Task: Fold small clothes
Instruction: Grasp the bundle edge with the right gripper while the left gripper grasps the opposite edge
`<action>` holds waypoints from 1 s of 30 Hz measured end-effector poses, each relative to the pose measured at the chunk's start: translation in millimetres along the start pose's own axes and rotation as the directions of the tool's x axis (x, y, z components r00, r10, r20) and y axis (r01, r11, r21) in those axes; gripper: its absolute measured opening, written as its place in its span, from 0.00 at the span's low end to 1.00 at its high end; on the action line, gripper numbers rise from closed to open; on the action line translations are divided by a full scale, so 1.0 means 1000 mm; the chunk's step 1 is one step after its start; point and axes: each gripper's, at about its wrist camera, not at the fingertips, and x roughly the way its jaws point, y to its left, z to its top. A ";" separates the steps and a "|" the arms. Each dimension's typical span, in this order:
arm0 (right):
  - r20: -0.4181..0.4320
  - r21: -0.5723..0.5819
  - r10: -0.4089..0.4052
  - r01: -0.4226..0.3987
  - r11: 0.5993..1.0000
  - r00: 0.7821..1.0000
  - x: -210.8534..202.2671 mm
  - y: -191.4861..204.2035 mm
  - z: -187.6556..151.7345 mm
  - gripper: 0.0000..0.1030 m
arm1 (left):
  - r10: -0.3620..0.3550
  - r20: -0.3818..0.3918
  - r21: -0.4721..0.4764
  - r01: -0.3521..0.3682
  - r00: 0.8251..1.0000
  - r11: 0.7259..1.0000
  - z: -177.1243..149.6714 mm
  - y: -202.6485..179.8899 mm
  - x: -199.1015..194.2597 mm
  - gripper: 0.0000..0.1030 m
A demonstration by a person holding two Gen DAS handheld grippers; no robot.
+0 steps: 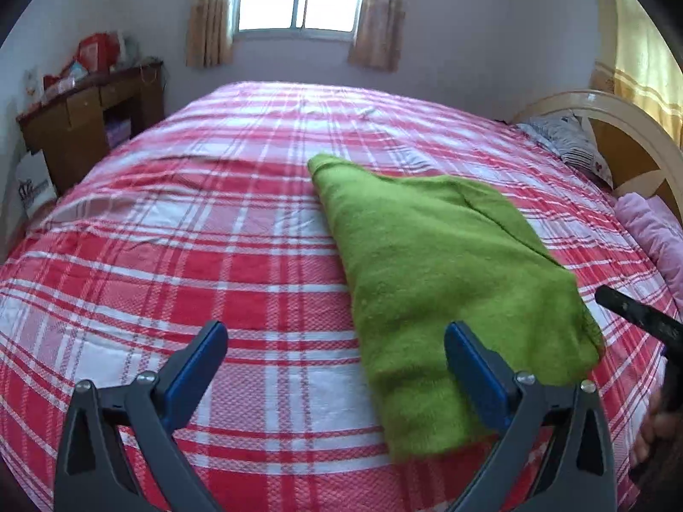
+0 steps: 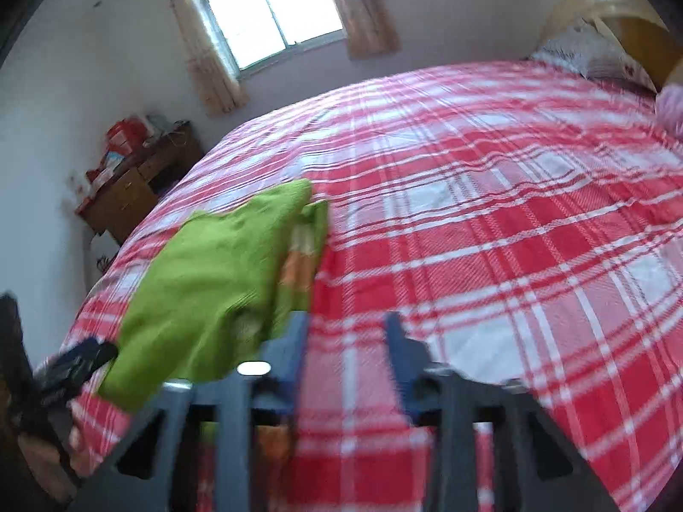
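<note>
Left hand-held gripper (image 1: 335, 341) hovers spread wide above green garment (image 1: 431, 273).

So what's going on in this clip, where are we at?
A person is folding a green garment on a bed with a red plaid sheet, holding a gripper in each hand. The garment lies already folded over on the sheet. The left gripper is open at its near edge, holding nothing. The right gripper is also open and empty beside it; that view is blurred.

Both views overlook bed (image 1: 256, 230), right apparently blurred.
</note>
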 end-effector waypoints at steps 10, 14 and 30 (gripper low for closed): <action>-0.093 -0.165 0.025 -0.041 0.985 0.995 0.031 0.048 -0.031 0.25 | 0.039 -0.080 0.122 -0.029 0.996 0.992 -0.011 -0.017 0.010 1.00; -0.093 -0.210 0.015 -0.034 0.977 0.996 0.019 0.047 -0.031 0.27 | 0.021 -0.036 0.151 -0.015 0.999 0.988 -0.004 -0.002 -0.011 1.00; -0.120 0.020 0.215 -0.214 0.977 0.969 0.102 0.016 0.059 0.82 | -0.256 -0.110 -0.201 0.231 0.960 0.952 0.048 0.015 0.086 0.94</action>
